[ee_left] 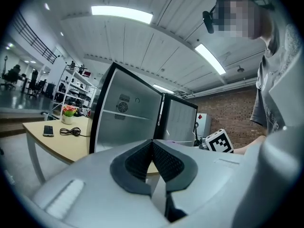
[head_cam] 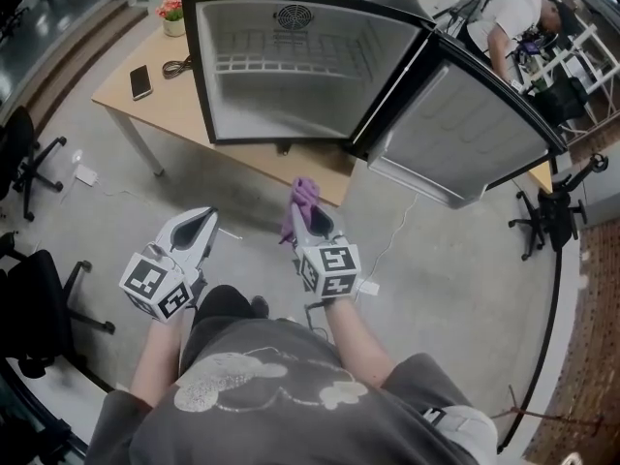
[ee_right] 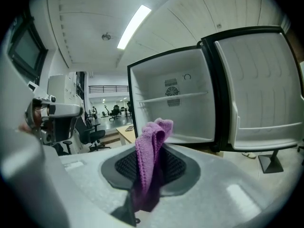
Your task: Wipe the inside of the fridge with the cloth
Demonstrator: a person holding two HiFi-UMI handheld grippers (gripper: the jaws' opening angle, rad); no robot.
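Observation:
A small black fridge (head_cam: 291, 66) stands on a wooden table (head_cam: 145, 105) with its door (head_cam: 465, 129) swung wide to the right; the white interior with one wire shelf (head_cam: 281, 64) is empty. My right gripper (head_cam: 308, 206) is shut on a purple cloth (head_cam: 302, 200), held in front of the table, below the fridge opening. In the right gripper view the cloth (ee_right: 151, 151) sticks up from between the pads, with the fridge (ee_right: 175, 103) ahead. My left gripper (head_cam: 199, 229) is shut and empty, lower left of the fridge; its pads (ee_left: 166, 161) meet.
A phone (head_cam: 140, 80), a coiled cable (head_cam: 177, 66) and a flower pot (head_cam: 171, 13) lie on the table left of the fridge. Office chairs (head_cam: 29, 163) stand at the left, another (head_cam: 552, 211) at the right. A person (head_cam: 509, 22) works at the far right.

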